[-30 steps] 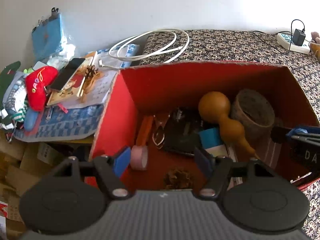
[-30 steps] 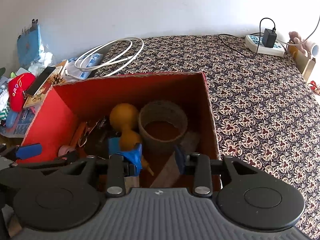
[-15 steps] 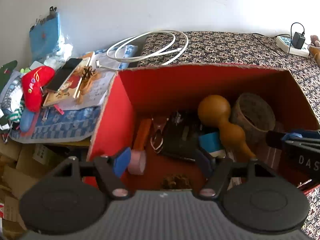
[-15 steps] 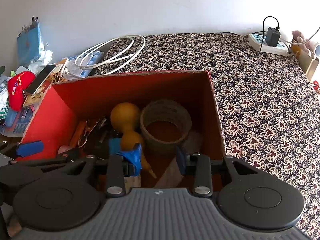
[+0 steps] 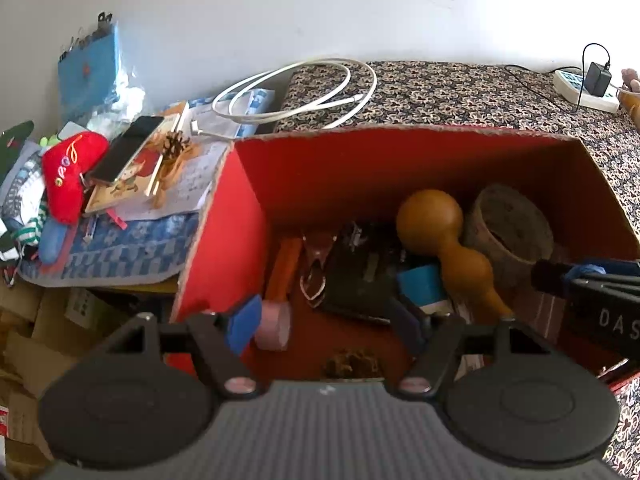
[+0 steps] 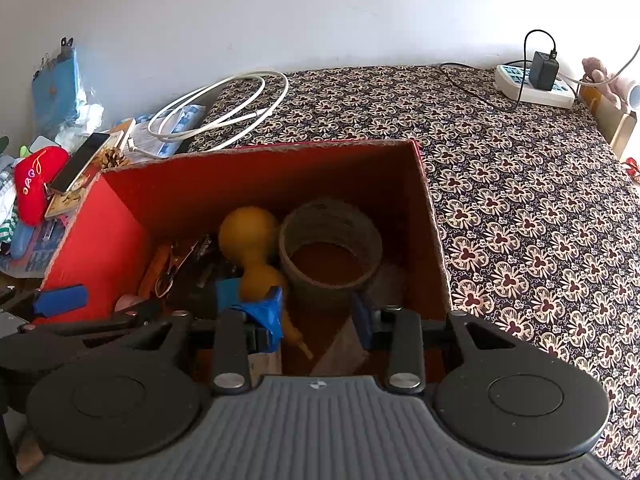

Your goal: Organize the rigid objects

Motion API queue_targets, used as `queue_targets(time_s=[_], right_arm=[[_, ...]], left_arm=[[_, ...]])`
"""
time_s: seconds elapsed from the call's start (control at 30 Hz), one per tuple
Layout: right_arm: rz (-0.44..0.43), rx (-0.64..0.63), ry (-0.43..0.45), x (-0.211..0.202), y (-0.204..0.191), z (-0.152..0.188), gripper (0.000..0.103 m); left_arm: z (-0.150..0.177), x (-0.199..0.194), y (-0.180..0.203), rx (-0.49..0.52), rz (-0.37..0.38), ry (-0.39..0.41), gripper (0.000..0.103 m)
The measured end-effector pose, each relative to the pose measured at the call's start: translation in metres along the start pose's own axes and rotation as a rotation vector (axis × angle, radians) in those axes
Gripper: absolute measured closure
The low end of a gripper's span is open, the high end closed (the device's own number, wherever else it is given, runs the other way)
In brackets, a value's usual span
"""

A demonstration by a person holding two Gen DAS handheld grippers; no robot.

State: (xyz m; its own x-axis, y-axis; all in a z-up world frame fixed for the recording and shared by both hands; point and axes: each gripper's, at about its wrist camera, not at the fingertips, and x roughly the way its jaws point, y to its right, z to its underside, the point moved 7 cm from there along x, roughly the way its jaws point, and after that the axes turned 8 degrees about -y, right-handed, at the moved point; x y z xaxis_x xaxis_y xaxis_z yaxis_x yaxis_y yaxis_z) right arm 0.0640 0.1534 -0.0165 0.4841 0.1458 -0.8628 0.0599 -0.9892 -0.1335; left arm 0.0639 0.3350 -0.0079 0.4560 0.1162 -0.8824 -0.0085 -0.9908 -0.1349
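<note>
Hovering over the red cardboard box [image 6: 256,172], both grippers empty: left gripper [image 5: 326,322] jaws spread wide, nothing between; right gripper [image 6: 318,314] likewise released. Progress looks well along, judging by contents: brown wooden gourd [image 6: 252,248], brown cylindrical ring-shaped container [image 6: 330,250], orange-handled tool [image 5: 284,268], pink tape roll [image 5: 274,326], black flat item [image 5: 360,276], all inside the box. Left to do, probably: loose stuff on the side pile, e.g. pine cone [image 5: 174,146] and black phone [image 5: 126,148], still outside. Gourd lies on its side, touching the container; long axis runs far-to-near, big bulb toward the back wall, thin stem pointing at the right gripper.
</note>
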Motion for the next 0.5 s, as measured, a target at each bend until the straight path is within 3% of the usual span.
queue_targets(time_s=[0.5], right_arm=[[-0.002,0.000,0.011,-0.0039,-0.0024,-0.0006,0.082]], left_arm=[[0.0012,-0.0043,0.0007,0.004,-0.005,0.012,0.031]])
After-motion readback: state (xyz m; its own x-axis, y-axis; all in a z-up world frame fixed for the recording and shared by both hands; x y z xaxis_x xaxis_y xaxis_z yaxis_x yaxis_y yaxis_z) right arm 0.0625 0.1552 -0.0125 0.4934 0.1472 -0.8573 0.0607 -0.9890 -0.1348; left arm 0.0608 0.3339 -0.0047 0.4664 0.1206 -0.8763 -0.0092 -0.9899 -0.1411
